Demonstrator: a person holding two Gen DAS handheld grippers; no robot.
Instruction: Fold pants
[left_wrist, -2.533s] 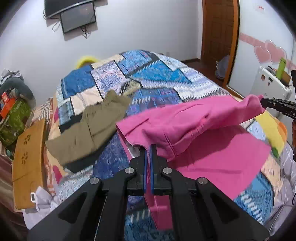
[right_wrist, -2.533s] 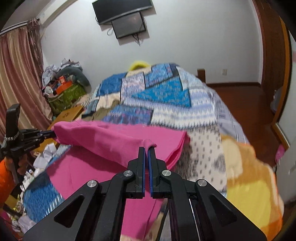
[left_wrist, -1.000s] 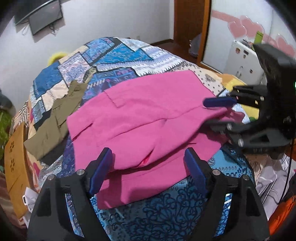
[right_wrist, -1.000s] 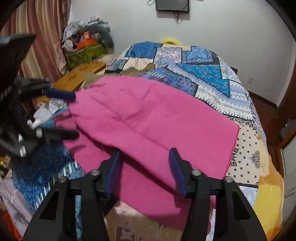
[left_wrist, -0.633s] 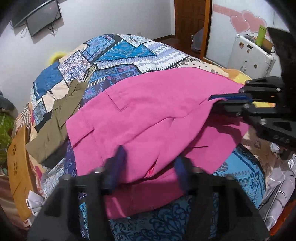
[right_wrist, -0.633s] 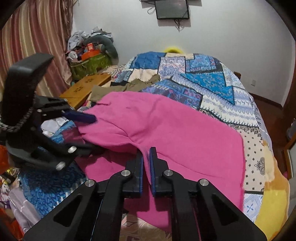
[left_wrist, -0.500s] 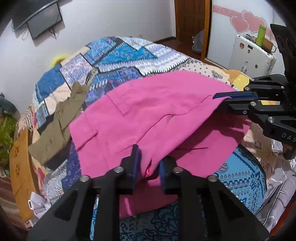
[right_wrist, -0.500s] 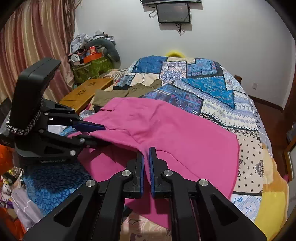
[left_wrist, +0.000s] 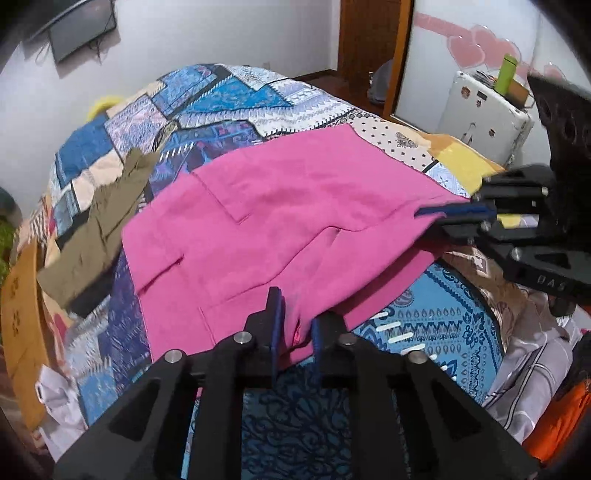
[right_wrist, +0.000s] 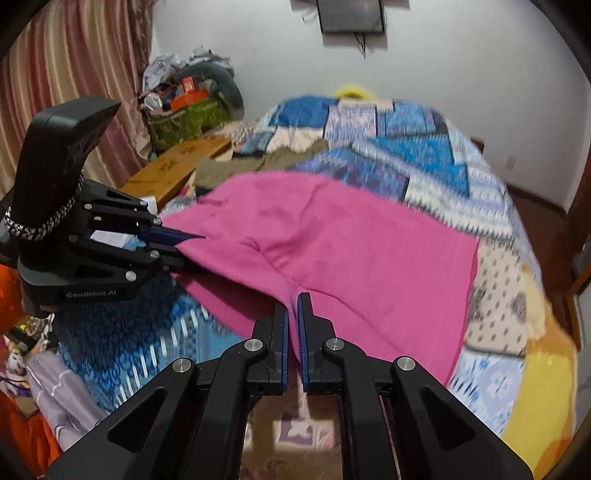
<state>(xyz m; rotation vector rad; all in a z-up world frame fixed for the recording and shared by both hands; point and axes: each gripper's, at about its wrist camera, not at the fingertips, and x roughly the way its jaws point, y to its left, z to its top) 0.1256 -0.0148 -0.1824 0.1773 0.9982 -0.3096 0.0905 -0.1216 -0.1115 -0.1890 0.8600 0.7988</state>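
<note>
Pink pants (left_wrist: 277, 206) lie folded over on the patchwork bed quilt (left_wrist: 221, 96), their near edge toward me. My left gripper (left_wrist: 295, 314) has a bunched fold of that near edge between its blue pads, which press on it while the jaws are opening slightly. My right gripper (right_wrist: 292, 299) is shut on the same edge of the pink pants (right_wrist: 351, 251) further along. Each gripper shows in the other's view: the right gripper (left_wrist: 430, 219) pinching the pink hem, the left gripper (right_wrist: 184, 245) at the pink corner.
Olive-green pants (left_wrist: 99, 229) lie crumpled beyond the pink ones at the bed's left side. A wooden board (right_wrist: 177, 166) and a clutter pile (right_wrist: 192, 96) stand by the curtain. A white cabinet (left_wrist: 487, 118) and a door (left_wrist: 369, 44) are at the right.
A second ago both grippers stood open around the pink pants' near edge. Both have closed on that edge, and the fabric there is now raised and bunched.
</note>
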